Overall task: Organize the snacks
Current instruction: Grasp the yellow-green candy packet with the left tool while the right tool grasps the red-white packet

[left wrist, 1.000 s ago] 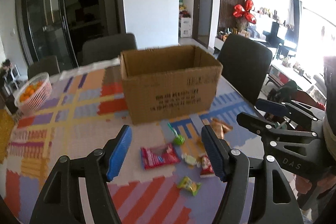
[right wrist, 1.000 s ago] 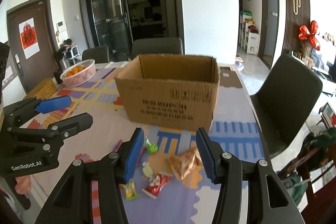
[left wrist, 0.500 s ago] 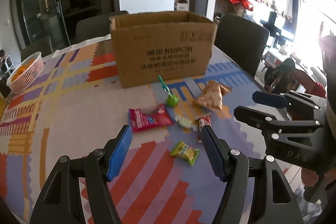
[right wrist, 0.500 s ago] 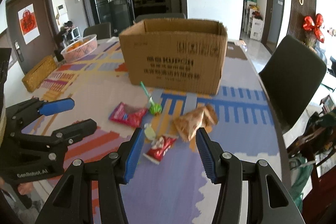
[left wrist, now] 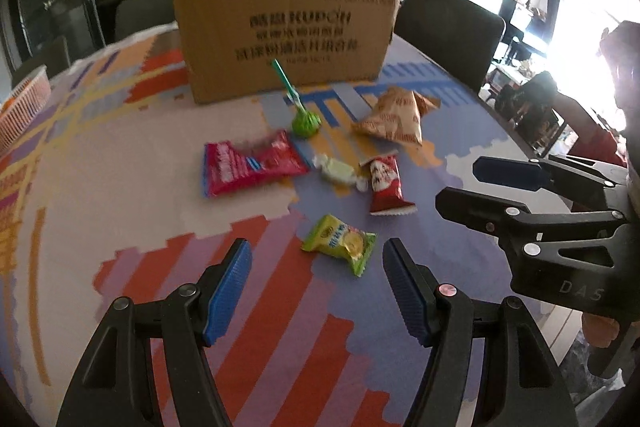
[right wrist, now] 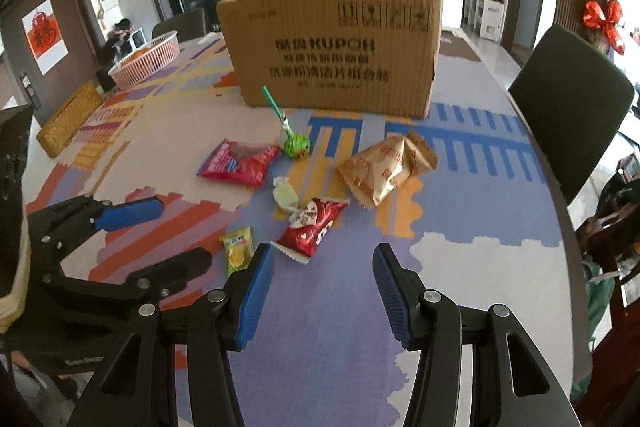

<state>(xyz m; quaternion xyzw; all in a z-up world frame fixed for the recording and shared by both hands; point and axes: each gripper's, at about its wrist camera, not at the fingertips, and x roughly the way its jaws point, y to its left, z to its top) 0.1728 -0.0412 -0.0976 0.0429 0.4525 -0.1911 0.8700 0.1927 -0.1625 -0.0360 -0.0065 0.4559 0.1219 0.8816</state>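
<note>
1. The left tool (left wrist: 316, 287) sits at 6 o'clock in its own view, its blue pads spread with nothing between them, above the counter (left wrist: 120, 195) and its bright patterned cloth.
2. The right tool (right wrist: 322, 291) is likewise spread and empty at 6 o'clock in the right wrist view; the left tool also shows there at 8 o'clock.
3. Just past the left tool's pads, at 12 o'clock from them, lies a green-and-yellow candy packet (left wrist: 340, 242), flat on the counter and apart from both pads.
4. Just beyond it, toward 1 o'clock, lies a red snack sachet (left wrist: 385, 184); in the right wrist view that sachet lies just ahead of the right tool's left pad.
5. Touching the sachet's top end at 10 o'clock is a pale twisted-wrapper candy (left wrist: 338, 172).
6. Left of that candy lies a pink-red flat packet (left wrist: 252, 167).
7. Farther on, a green lollipop (left wrist: 306, 123) rests with its teal stick pointing at 11 o'clock.
8. At 3 o'clock from the lollipop sits a tan crinkled snack bag (left wrist: 394, 119).
9. Behind all the snacks stands an open cardboard box (left wrist: 286, 27) with printed lettering.
10. Far off at 10 o'clock in the right wrist view, a pink basket (right wrist: 154, 61) holds orange fruit.
</note>
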